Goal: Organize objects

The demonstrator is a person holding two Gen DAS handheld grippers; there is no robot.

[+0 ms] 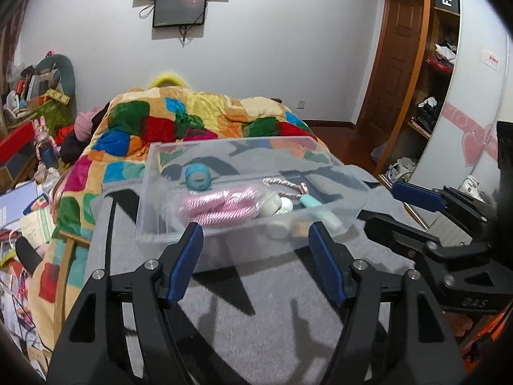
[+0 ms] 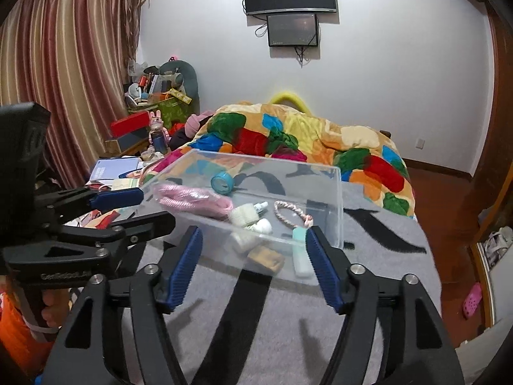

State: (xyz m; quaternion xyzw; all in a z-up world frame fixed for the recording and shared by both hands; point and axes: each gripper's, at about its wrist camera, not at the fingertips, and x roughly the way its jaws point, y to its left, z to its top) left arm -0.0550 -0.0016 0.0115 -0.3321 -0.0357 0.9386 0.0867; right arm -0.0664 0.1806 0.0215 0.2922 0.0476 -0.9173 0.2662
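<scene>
A clear plastic box (image 1: 224, 227) (image 2: 333, 192) stands on the grey blanket on the bed. Inside lie a pink cord bundle (image 1: 221, 205) (image 2: 192, 199), a teal tape roll (image 1: 198, 177) (image 2: 222, 183), a braided pink loop (image 1: 285, 186) (image 2: 290, 213), white bottles (image 1: 279, 205) (image 2: 253, 216) and a mint tube (image 1: 312, 201) (image 2: 299, 253). My left gripper (image 1: 256, 240) is open and empty just in front of the box's near wall. My right gripper (image 2: 253, 243) is open and empty at the box's near side; it also shows in the left wrist view (image 1: 384, 205).
A colourful patchwork quilt (image 1: 179, 118) (image 2: 288, 134) is heaped behind the box. Cluttered boxes and books (image 1: 29, 160) (image 2: 147, 122) lie left of the bed. A wooden shelf unit (image 1: 429, 73) stands on the right. Screens (image 2: 288, 0) hang on the far wall.
</scene>
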